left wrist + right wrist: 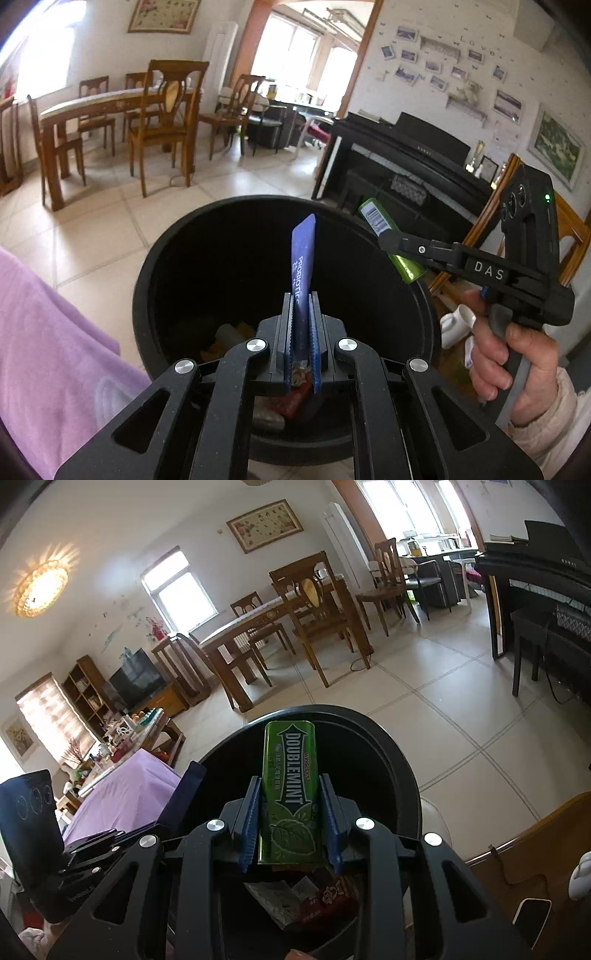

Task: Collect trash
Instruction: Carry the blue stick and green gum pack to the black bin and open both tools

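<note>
the left gripper (pixel 303 325) pinches a thin blue probiotic sachet (pixel 303 254), nearly closed; the right gripper (pixel 291 819) clamps a green doublemint gum pack (pixel 290 775). both jut beyond the jaws over the black bin (pixel 177 236).

A black trash bin (pixel 177 258) stands on the pale tiled floor (pixel 110 229), wrappers (pixel 295 897) inside.

Daylight floods my feeds; windows (pixel 295 48) blow out white. Ceiling lamp (pixel 40 585) glows warm with a flare ring. Bin interior (pixel 240 266) reads near black, detail lost. Heavy fisheye bending, dark vignette at corners. Foreground sharp; the far room is a little soft.
</note>
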Available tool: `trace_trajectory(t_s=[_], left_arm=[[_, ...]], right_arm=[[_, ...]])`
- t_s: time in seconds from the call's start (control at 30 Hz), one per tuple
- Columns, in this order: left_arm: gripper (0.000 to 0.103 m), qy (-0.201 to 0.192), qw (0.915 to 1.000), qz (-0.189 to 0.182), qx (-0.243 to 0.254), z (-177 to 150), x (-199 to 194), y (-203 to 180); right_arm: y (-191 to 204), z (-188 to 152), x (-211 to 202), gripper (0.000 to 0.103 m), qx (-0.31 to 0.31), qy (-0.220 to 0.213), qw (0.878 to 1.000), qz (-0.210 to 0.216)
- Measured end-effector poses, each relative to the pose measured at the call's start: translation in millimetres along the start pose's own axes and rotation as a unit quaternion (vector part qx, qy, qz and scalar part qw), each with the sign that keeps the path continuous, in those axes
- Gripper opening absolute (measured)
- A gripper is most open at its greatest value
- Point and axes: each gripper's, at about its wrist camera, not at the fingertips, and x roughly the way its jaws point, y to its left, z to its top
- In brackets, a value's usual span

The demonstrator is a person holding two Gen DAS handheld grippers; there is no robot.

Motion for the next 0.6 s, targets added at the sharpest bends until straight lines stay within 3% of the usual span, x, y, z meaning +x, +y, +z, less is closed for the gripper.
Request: trace_trajectory(t_s=[0.27,0.33,0.37,0.4,0.43,0.47,0.6], left_arm=[[0.012,0.017,0.9998,0.01,-0.003,-1,10,1],[0.034,0.021,0.9997,0.014,-0.005,0,11,0],[0.064,0.02,0.9996,0.019,-0.006,3,13,-3],[0.084,0.014,0.9994,0.03,-0.005,4,11,-3],[0.086,0.008,0.9994,0.034,-0.002,5,9,-4],[0.086,0.002,0.9995,0.031,0.0,5,6,-4],[0.094,0.003,0.9995,0.03,0.001,3,4,-2]], right_arm=[[-8,-1,6,0.031,0.003,0.009,1.0,0.0],[-6,1,5,0.034,0.001,0.01,1.0,0.003],[-7,1,5,0.034,0.001,0.012,1.0,0.007],[-7,3,4,0.041,0.002,0.012,1.0,0.012],[-5,2,3,0.048,0.001,0.01,1.0,0.014],[-4,2,1,0.063,-0.001,0.005,1.0,0.013],[-2,3,0,0.067,-0.006,0.001,1.0,0.021]])
